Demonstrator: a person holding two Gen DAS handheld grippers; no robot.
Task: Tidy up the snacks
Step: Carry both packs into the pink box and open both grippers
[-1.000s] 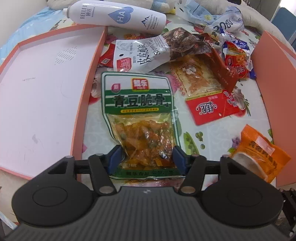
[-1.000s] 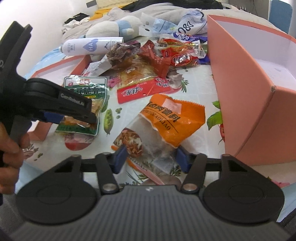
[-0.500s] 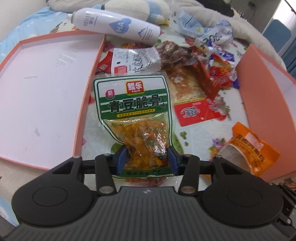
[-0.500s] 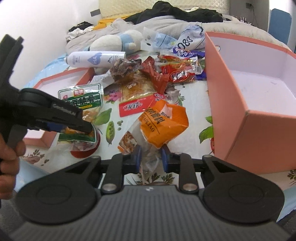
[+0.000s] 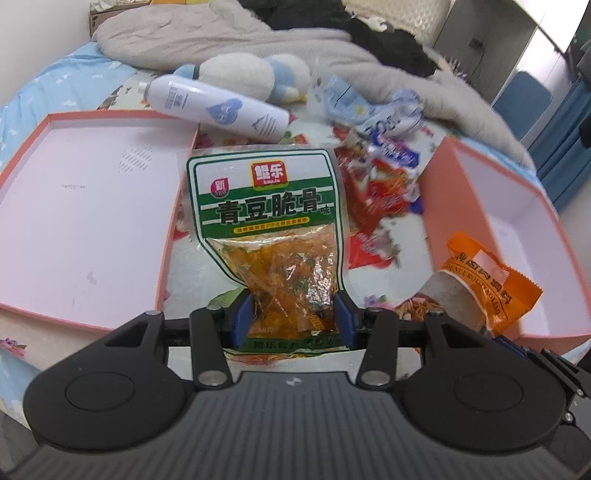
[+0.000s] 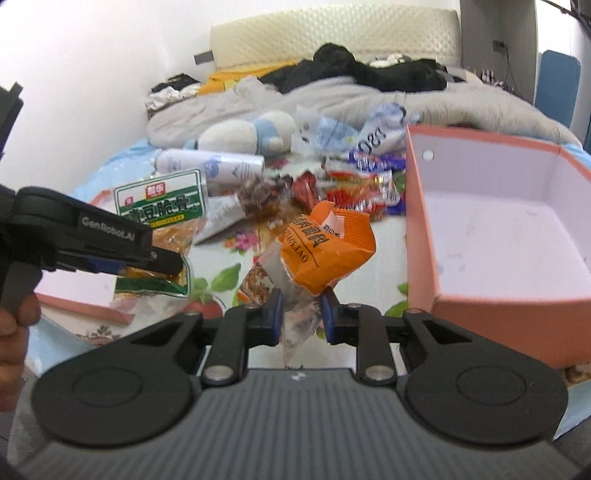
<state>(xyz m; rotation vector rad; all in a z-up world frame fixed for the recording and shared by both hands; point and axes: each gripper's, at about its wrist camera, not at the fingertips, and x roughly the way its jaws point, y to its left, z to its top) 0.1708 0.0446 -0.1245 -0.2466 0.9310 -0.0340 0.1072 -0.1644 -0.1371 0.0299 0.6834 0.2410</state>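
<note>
Left of the left gripper [image 5: 291, 321], left wrist view: shallow pink lid [image 5: 92, 221], nothing in it. Gripper clamped on green snack bag [image 5: 266, 221], lifted off the floral bedsheet [image 5: 192, 266]. Pink box [image 5: 517, 236] at right, orange snack bag [image 5: 495, 288] in front of it. White bottle [image 5: 218, 107], plush toy [image 5: 251, 74], blurred wrapper pile [image 5: 384, 177] behind.

Right wrist view: right gripper [image 6: 301, 317] pinching the orange snack bag [image 6: 325, 243] by its clear end, held beside the pink box [image 6: 498, 236], inside bare. Left gripper [image 6: 162, 258] with green snack bag [image 6: 162, 206] at left. Grey blanket [image 6: 351, 99] and headboard [image 6: 332, 33] behind.
</note>
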